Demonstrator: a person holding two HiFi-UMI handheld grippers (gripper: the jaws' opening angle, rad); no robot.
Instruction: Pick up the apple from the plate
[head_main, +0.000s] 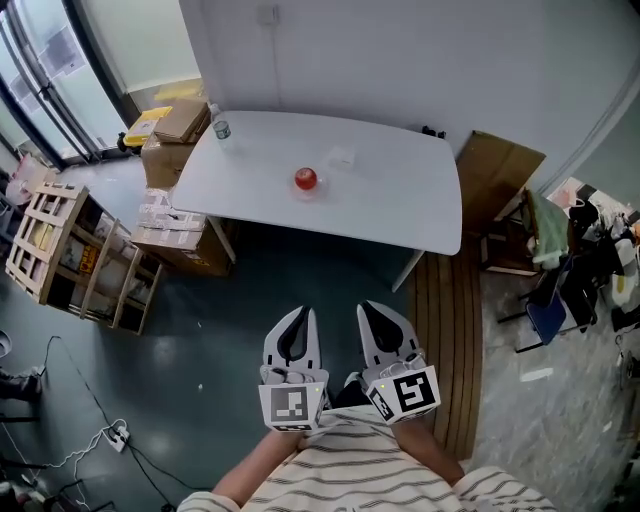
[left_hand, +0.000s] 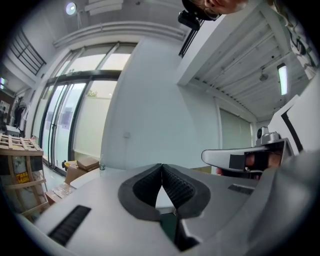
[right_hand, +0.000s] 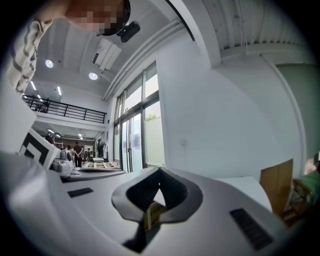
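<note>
A red apple (head_main: 306, 179) sits on a small clear plate (head_main: 308, 192) near the middle of a white table (head_main: 400, 200), far ahead of both grippers in the head view. My left gripper (head_main: 303, 313) and right gripper (head_main: 366, 306) are held side by side close to the person's striped shirt, well short of the table and pointing toward it. Both are shut with nothing between the pads. In the left gripper view the left gripper (left_hand: 161, 165) has its tips meeting; the right gripper (right_hand: 159, 170) looks the same in its own view. Neither gripper view shows the apple.
A water bottle (head_main: 221, 129) stands at the table's far left corner, and a small clear item (head_main: 342, 157) lies behind the plate. Cardboard boxes (head_main: 172, 130) and a wooden rack (head_main: 60, 250) stand left of the table; a cardboard sheet (head_main: 500, 170) and a chair (head_main: 548, 300) are to the right.
</note>
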